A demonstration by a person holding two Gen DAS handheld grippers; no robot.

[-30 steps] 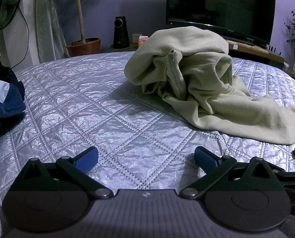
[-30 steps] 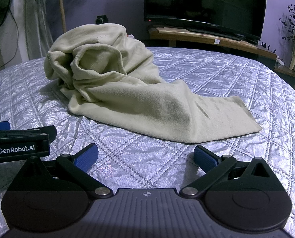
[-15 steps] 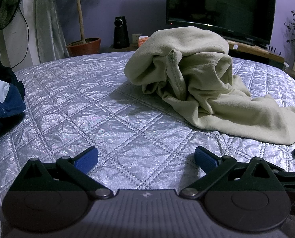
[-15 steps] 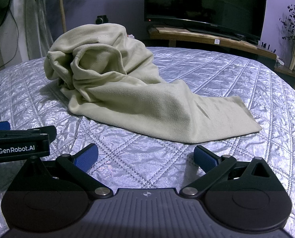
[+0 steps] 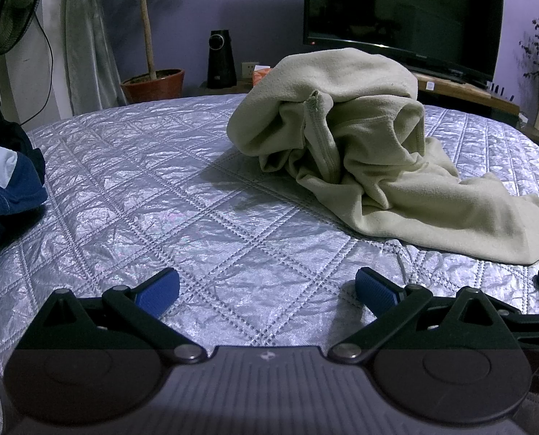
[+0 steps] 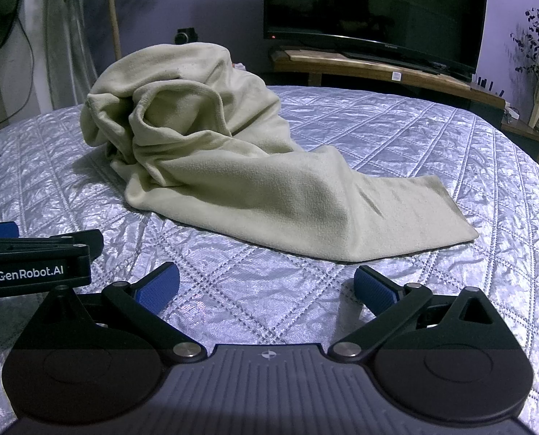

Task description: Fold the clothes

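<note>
A pale green fleece garment (image 5: 363,134) lies crumpled in a heap on the silver quilted bed cover (image 5: 160,199), with one flat end spread toward the right. It also shows in the right wrist view (image 6: 233,166). My left gripper (image 5: 267,288) is open and empty, low over the cover, short of the garment. My right gripper (image 6: 265,286) is open and empty, just in front of the garment's flat end. The left gripper's body (image 6: 33,268) shows at the left of the right wrist view.
Dark blue and white clothes (image 5: 4,188) lie at the left edge of the bed. Beyond the bed stand a TV (image 5: 403,18) on a wooden bench (image 6: 378,69), a potted plant (image 5: 153,83), a fan (image 5: 4,18) and a black speaker (image 5: 221,58).
</note>
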